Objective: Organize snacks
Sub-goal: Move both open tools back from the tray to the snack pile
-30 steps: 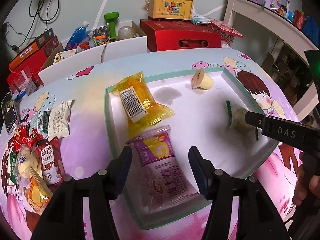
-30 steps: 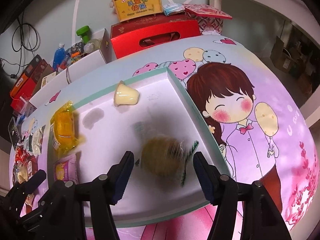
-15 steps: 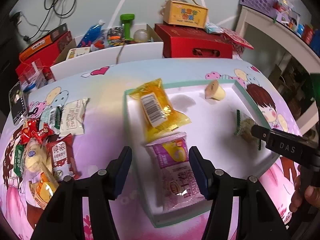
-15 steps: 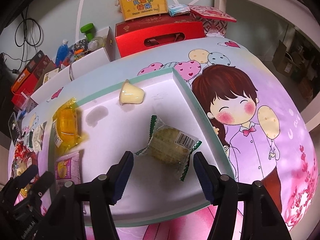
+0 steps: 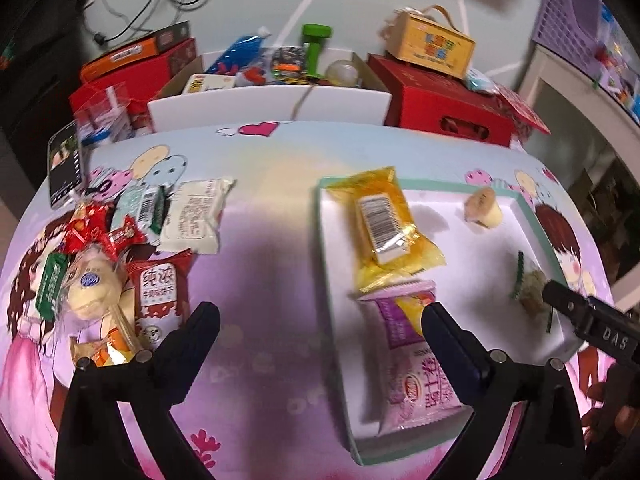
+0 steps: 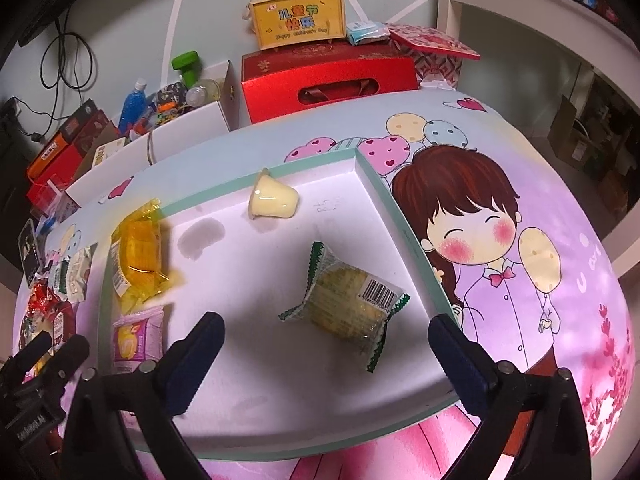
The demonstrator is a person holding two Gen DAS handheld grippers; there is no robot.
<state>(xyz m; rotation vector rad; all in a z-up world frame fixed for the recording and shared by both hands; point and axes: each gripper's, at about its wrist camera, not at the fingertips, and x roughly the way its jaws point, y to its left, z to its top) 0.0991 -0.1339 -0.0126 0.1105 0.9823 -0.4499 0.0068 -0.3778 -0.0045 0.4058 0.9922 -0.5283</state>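
A white tray with a green rim (image 5: 324, 240) (image 6: 404, 232) holds a yellow packet (image 5: 382, 224) (image 6: 138, 252), a purple packet (image 5: 416, 352) (image 6: 134, 336), a jelly cup (image 5: 482, 210) (image 6: 274, 200) and a clear green-edged cake packet (image 6: 348, 308) (image 5: 530, 284). My left gripper (image 5: 320, 330) is open and empty over the table left of the tray. My right gripper (image 6: 326, 346) is open and empty just in front of the cake packet. A pile of loose snacks (image 5: 120, 264) lies at the table's left.
A white open box of odds and ends (image 5: 272, 100), red gift boxes (image 5: 444, 108) (image 6: 332, 76) and a yellow carry box (image 6: 298, 14) stand behind the table. A phone (image 5: 64, 168) lies at the far left. A white shelf (image 6: 540, 8) is at the right.
My left gripper has swung left, off the purple packet, towards the snack pile. My right gripper has let go of the cake packet and drawn back; the packet lies in the tray.
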